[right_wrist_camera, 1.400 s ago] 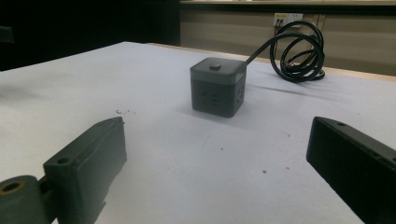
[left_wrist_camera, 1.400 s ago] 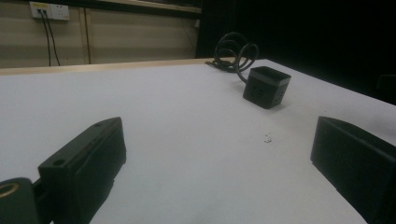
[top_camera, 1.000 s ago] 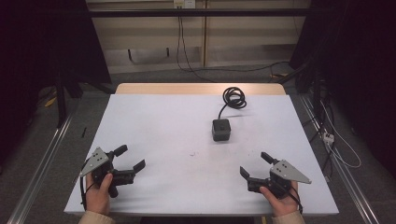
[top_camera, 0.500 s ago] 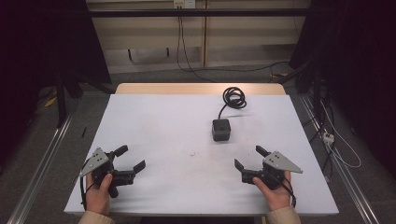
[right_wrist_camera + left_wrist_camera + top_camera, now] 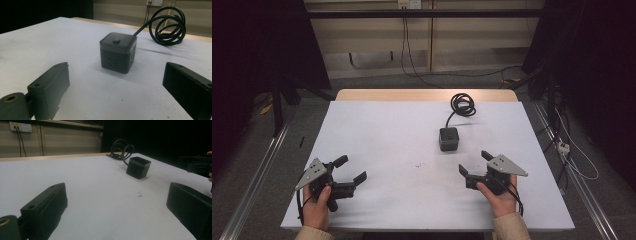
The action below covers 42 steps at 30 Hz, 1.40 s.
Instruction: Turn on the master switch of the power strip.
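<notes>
A black cube power socket [image 5: 448, 138] [image 5: 118, 52] [image 5: 138, 167] stands on the white table [image 5: 387, 130], right of centre, a button on its top. Its black cable [image 5: 462, 105] [image 5: 168, 25] lies coiled behind it. My right gripper [image 5: 473, 163] [image 5: 115, 87] is open a short way in front of the cube, jaws pointing at it, nothing between them. My left gripper [image 5: 350, 169] [image 5: 117, 210] is open near the table's front left corner, holding nothing. The right gripper [image 5: 197, 166] also appears at the far right of the left gripper view.
A small dark speck [image 5: 418, 164] marks the table between the grippers. Metal rails [image 5: 257, 170] run along both sides of the table on the floor. A wall outlet [image 5: 408, 4] with cables sits behind the table. Loose cables [image 5: 572, 160] lie on the floor at right.
My right gripper has moved forward and left, toward the cube socket. The left gripper has stayed in place.
</notes>
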### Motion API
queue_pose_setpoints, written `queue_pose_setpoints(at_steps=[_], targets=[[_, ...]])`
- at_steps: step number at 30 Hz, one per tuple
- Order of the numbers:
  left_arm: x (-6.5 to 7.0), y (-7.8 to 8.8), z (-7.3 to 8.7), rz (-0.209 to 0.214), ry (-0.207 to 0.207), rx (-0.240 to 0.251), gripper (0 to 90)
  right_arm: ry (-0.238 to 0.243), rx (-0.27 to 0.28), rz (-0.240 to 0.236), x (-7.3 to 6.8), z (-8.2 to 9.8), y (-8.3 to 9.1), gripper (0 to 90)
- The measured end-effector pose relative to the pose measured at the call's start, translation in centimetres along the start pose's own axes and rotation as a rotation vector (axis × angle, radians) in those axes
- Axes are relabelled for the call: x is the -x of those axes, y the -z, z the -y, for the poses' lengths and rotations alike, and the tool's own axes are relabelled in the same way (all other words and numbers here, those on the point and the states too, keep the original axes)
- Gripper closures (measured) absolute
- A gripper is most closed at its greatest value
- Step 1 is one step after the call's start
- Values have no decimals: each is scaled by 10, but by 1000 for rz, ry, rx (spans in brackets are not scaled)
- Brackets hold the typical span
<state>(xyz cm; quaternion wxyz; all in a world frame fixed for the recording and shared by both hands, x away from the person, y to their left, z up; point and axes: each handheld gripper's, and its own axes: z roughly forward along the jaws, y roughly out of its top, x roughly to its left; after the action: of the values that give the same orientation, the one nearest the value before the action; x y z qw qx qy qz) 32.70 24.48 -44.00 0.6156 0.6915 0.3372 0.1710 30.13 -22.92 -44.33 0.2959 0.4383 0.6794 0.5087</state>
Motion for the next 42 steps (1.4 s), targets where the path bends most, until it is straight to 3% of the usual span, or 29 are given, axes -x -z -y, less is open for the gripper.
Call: queue_pose_setpoints(at_steps=[14,32,42], targets=[[1,-2,0,8,-6,-4,30,-12,5,8,-2,-9,-15,86],[1,-2,0,17,-10,3,30,10,-9,3,-4,-23,-33,117],[0,0,-1,17,-11,10,30,-11,-16,24,-1,-26,-41,168]])
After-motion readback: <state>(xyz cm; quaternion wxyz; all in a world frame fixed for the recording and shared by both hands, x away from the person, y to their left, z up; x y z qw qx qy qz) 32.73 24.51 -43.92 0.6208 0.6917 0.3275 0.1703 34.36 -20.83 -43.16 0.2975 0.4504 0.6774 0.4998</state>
